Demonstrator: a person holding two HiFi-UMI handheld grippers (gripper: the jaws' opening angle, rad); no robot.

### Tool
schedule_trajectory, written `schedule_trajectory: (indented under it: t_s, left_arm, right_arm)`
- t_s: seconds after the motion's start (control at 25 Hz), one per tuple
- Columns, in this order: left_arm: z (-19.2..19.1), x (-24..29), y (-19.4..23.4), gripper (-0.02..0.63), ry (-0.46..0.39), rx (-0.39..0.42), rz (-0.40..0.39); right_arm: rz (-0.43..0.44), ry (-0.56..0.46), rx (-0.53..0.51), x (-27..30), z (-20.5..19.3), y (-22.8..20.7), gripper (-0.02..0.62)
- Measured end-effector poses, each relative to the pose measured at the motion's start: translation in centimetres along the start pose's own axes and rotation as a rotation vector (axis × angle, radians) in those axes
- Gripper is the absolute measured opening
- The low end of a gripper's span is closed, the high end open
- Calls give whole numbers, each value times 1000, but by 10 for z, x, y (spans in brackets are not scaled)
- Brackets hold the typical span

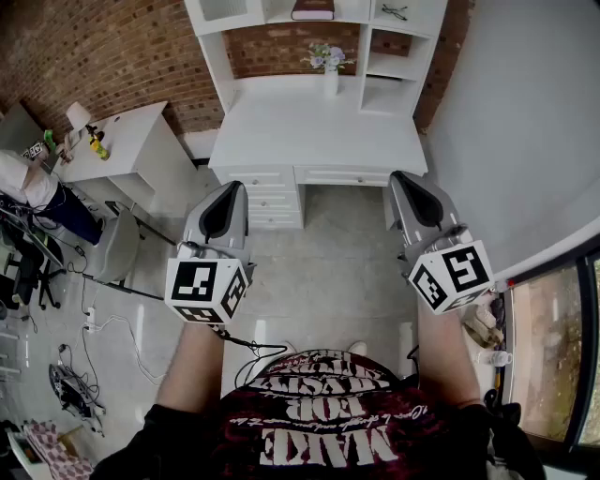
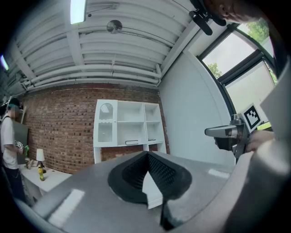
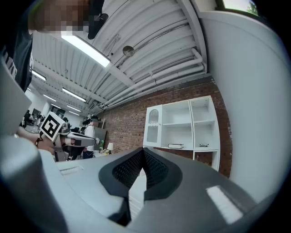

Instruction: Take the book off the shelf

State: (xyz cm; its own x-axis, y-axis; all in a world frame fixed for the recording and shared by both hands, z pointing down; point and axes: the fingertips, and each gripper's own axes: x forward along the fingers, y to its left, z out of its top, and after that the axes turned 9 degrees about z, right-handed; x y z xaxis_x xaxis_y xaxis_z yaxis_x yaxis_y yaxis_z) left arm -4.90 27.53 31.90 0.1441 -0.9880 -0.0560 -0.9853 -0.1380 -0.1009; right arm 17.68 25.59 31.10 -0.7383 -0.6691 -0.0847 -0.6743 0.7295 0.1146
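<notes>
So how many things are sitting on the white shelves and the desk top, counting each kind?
Book: 1
Pair of glasses: 1
Vase of flowers: 1
Total: 3

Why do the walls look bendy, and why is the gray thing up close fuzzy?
Head view: the wide lens bends the brick wall and desk. Left gripper view: the left tool sits too close to the lens, so it blurs, while the shelf stays sharp; the ceiling lamp glares. Right gripper view: the right tool blurs likewise; the ceiling beams bow.
</notes>
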Motion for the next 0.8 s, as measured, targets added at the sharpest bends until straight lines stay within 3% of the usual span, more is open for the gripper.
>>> schedule_trajectory:
  t_s: [0.28,0.48,0.8]
  left_arm:
    - [-2,-5,8,0,-4,-4,-39]
    - [-9,-8,17,0,-1,-23,-58]
    - [-39,-18,57,0,33,-66,-73]
  right_arm:
    - [-12,20,0,6,-2,17,28]
    - [36,19,74,12,-5,35,29]
    - [15,76,83,27,-23,69,29]
